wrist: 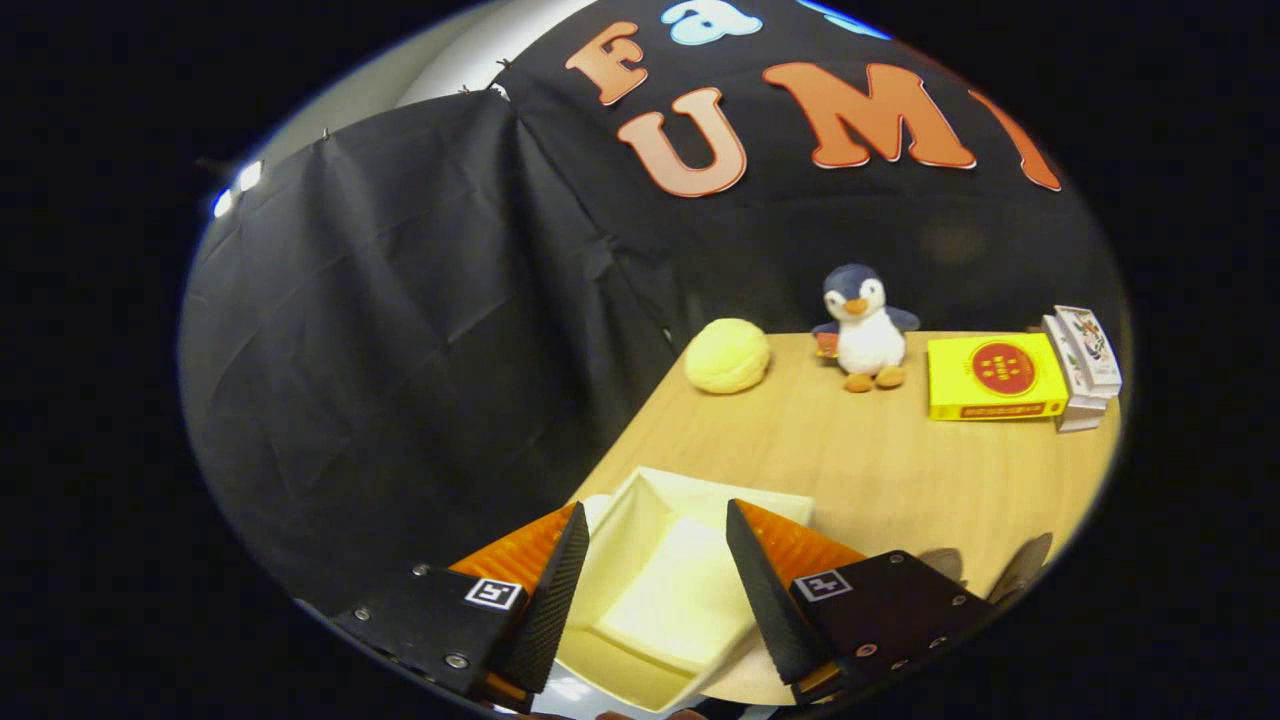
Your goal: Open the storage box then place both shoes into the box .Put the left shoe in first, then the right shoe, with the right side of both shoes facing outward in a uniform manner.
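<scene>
Booth: black cloth wall (400, 300) drapes round a pale wooden table (880, 470), and we're looking down across its near corner.

Claw: the gripper (655, 550) hangs with its fingers spread apart, nothing pinched between them.

Box: the cream storage box (660, 590) sits right under and between the fingers at the table's near corner, and from here it looks open, with its bare interior facing up.

Step in hand: by my read the opening is done or nearly so, and the left shoe comes next.

How to do it well: leave the box square on the table, lift clear without snagging its wall, and take the left shoe so that its right side will face outward once it is laid in.

Bystanders: a yellow ball (727, 355), a plush penguin (865, 325), a yellow carton (992, 377) and a small stack of packets (1082, 365) line the far edge, well apart from the box.

Hard to tell: dark rounded shapes (1020, 565) beside the right-hand finger could be a shoe, but they're cut off; whether the box has a lid, and where it sits, I cannot make out.
</scene>
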The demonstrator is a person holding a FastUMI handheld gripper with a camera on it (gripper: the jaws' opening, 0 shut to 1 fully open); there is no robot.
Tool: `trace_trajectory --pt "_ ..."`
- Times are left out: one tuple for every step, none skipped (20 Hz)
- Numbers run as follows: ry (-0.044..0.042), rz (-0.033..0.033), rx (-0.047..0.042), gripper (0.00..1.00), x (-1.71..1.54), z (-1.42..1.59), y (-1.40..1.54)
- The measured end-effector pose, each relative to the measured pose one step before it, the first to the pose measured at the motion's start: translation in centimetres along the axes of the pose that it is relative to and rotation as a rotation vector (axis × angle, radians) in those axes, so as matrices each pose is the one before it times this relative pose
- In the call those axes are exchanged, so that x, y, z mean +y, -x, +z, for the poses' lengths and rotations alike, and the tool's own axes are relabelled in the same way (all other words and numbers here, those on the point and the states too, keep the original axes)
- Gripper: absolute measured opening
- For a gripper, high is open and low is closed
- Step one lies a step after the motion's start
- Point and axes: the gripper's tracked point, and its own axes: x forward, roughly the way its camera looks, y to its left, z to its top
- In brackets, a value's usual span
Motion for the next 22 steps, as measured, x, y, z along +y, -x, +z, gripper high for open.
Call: trace_trajectory --pt "0.002 -0.03079 -0.00207 0.83 -1.859 -0.302 0.589" --pt "0.00281 -0.02939 0.00108 0.84 -1.763 -0.499 0.551" --pt "-0.0004 -0.0383 0.0024 0.84 -1.876 -0.64 0.692" --pt "0.0028 -0.02885 0.00485 0.84 -1.906 -0.747 0.613" --pt "0.00233 -0.02964 0.00951 0.84 -1.941 -1.023 0.403" --pt "0.00429 -0.02505 0.01751 0.84 -1.618 -1.057 0.261" --pt "0.00846 -0.02962 0.01676 0.84 -1.649 -1.123 0.17" --pt "0.00776 -0.02642 0.01686 0.84 -1.643 -1.067 0.288" --pt "0.00538 -0.02659 0.01276 0.84 -1.517 -1.02 0.157" --pt "-0.00024 -0.02544 0.0122 0.84 -1.467 -1.016 -0.02" --pt "-0.00145 -0.01694 0.01335 0.84 -1.248 -1.218 -0.174" --pt "0.00044 -0.02111 0.02019 0.84 -1.176 -1.226 -0.278" --pt "0.00163 -0.01714 0.02489 0.84 -1.084 -1.401 -0.212" --pt "0.00066 -0.01148 0.02383 0.84 -0.729 -1.08 -0.534" --pt "0.00074 -0.00447 0.02939 0.83 -0.489 -1.27 -0.461" --pt "-0.00072 -0.00497 0.01586 0.81 -0.393 -0.976 -0.505" --pt "0.0066 -0.00513 0.01822 0.81 -0.443 -0.879 -0.297" --pt "0.00792 -0.00646 0.01203 0.79 -0.306 -0.658 -0.514" --pt "0.01342 -0.00362 0.0188 0.79 -0.291 -0.709 -0.678" --pt "0.01404 -0.00434 0.01636 0.77 -0.215 -0.618 -0.623" --pt "0.01321 -0.00066 0.01926 0.75 -0.119 -0.703 -0.51" --pt "0.01122 -0.00022 0.01251 0.73 -0.068 -0.473 -0.477"
